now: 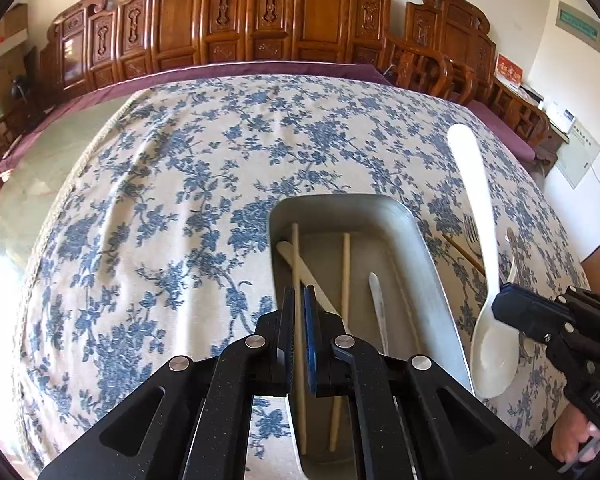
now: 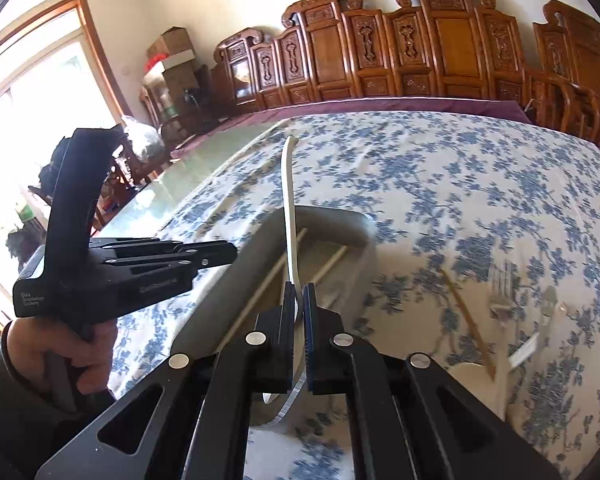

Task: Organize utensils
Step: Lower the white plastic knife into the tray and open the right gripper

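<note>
A blue flowered cloth (image 1: 172, 184) covers the counter, and on it sits a metal tray (image 1: 432, 248) that already holds two chopsticks (image 1: 345, 272), a pale spoon handle (image 1: 296, 258) and a metal handle, while the left gripper (image 1: 299, 312) hangs over it with its fingers clenched on nothing. In the right view, the right gripper (image 2: 299, 300) has its fingers clamped on a white spoon (image 2: 289, 216) lifted above the tray. A fork (image 2: 500, 292), a chopstick (image 2: 466, 312) and other pieces lie on the cloth to be put away, so I think the job is about half done.

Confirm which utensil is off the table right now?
The white spoon, clamped in the right tool beside the metal tray. The fork lies on the floral cloth.
</note>
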### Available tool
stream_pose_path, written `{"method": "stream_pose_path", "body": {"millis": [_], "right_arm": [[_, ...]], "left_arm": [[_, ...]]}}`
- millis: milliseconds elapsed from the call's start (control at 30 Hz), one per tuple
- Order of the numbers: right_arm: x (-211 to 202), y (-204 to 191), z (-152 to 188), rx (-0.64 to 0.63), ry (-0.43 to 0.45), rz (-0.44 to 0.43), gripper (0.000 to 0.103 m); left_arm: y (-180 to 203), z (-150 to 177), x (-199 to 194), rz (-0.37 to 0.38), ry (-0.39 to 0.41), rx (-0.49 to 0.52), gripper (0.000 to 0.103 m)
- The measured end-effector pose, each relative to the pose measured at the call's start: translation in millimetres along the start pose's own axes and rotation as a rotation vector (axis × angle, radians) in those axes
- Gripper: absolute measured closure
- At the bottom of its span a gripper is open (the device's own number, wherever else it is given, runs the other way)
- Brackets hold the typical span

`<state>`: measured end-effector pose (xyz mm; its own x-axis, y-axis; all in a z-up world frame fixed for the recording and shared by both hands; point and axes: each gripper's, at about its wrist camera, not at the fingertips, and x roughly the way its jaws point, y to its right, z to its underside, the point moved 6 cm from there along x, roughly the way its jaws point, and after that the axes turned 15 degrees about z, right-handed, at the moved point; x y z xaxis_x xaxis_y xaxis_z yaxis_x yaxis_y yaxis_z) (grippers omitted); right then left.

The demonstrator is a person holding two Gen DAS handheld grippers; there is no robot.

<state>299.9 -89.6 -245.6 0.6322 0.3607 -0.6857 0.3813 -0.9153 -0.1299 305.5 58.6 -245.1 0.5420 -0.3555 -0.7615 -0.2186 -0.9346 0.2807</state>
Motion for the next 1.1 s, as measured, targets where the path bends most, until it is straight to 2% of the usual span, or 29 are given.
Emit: {"method": "stream_pose_path", "body": {"millis": [233, 500, 767, 1100], "right_arm": [[28.2, -24.1, 14.4, -0.064, -0.055, 0.025, 0.098], [46.9, -27.9, 20.4, -0.071, -0.078, 0.049, 0.098], [59.2, -26.7, 12.9, -0.068, -0.065, 0.064, 0.098], [48.2, -15.0, 5.0, -0.05, -0.028, 0.061, 0.096]], "left_arm": [[-6.7, -2.8, -6.1, -0.008, 0.015, -0.008, 0.099], [-8.2, -2.8, -9.3, -0.011, 0.021, -0.013, 0.099], [-8.6, -2.7, -10.5, -0.014, 0.024, -0.016, 0.099], [-3.4, -0.9, -9.3, -0.007, 0.021, -0.012, 0.099]]}}
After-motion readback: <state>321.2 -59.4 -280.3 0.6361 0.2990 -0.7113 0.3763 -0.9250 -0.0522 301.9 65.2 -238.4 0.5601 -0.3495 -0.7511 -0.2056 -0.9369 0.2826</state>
